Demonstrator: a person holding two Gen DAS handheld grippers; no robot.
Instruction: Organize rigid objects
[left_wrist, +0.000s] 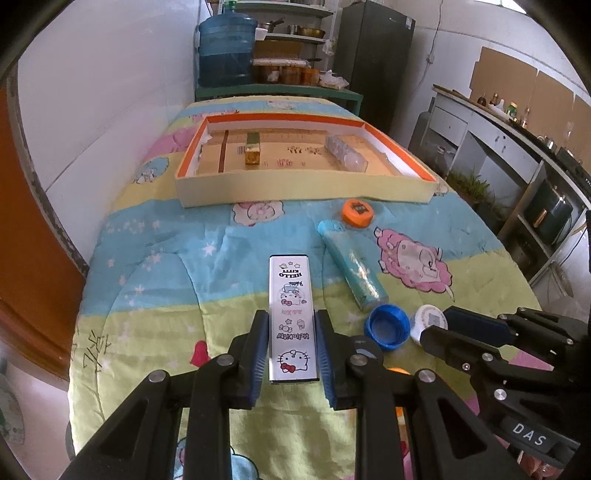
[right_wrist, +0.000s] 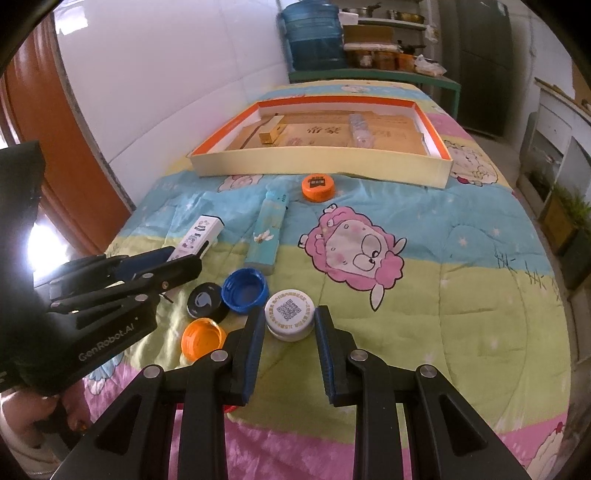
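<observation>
My left gripper (left_wrist: 292, 317) is shut on a white Hello Kitty box (left_wrist: 292, 314), which lies lengthwise between the fingers on the quilt; it also shows in the right wrist view (right_wrist: 201, 234). My right gripper (right_wrist: 290, 314) is open, its fingers either side of a white cap with a QR code (right_wrist: 290, 317), seemingly just apart from it. A teal patterned box (left_wrist: 351, 264), a blue cap (left_wrist: 388, 326), an orange lid (left_wrist: 357, 212), a black cap (right_wrist: 203, 301) and an orange cap (right_wrist: 202, 338) lie on the quilt. The orange-rimmed tray (left_wrist: 295, 188) sits farther back.
The tray holds a gold box (left_wrist: 253, 153), a clear plastic strip (left_wrist: 347, 153) and a dark stick (left_wrist: 222, 153). A white wall runs along the left. A water jug (left_wrist: 225, 51) and shelves stand beyond the table. Counters line the right side.
</observation>
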